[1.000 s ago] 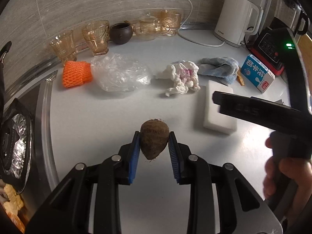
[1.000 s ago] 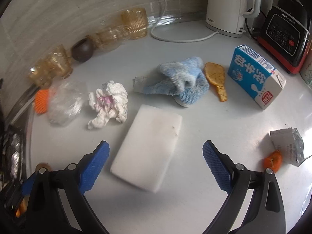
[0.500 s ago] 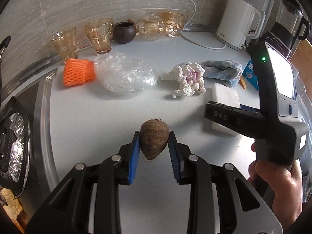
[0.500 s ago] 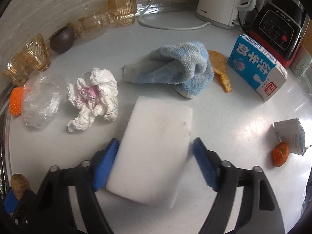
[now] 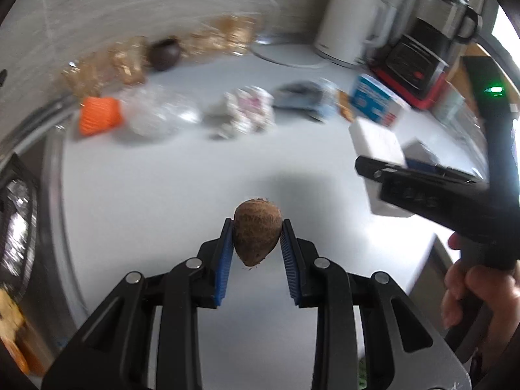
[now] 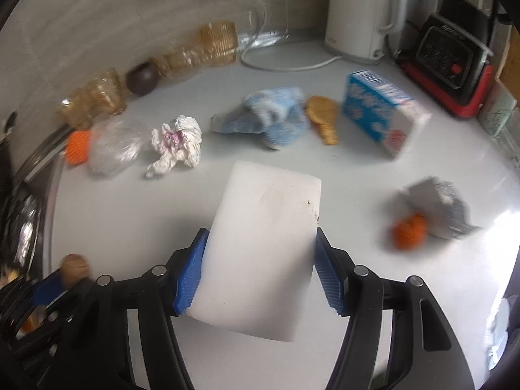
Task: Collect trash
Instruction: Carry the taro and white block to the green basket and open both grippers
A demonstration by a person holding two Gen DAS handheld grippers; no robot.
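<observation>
My left gripper (image 5: 257,221) is shut on a brown, hairy, egg-shaped root (image 5: 257,237) and holds it above the white counter (image 5: 182,201). My right gripper (image 6: 261,232) has a white sponge block (image 6: 266,243) between its blue pads (image 6: 190,273). Its jaws are closing and both pads press the block's sides, with the block lifted off the counter. In the left wrist view the right gripper (image 5: 373,169) is at the right, a hand on its handle. On the counter lie a crumpled tissue (image 6: 175,146), clear plastic wrap (image 6: 113,149) and an orange foam net (image 6: 76,148).
A blue cloth (image 6: 273,117), a brown peel (image 6: 323,113), a blue milk carton (image 6: 380,110), a grey wrapper (image 6: 438,208) and an orange scrap (image 6: 408,230) lie further right. Amber glasses (image 6: 217,45), a white kettle (image 6: 357,13) and a black-and-red appliance (image 6: 451,65) line the back wall.
The right gripper went from wide open over the sponge to closed on its sides and has lifted it. Both hands have moved, blurring the views. The left still holds the root.
</observation>
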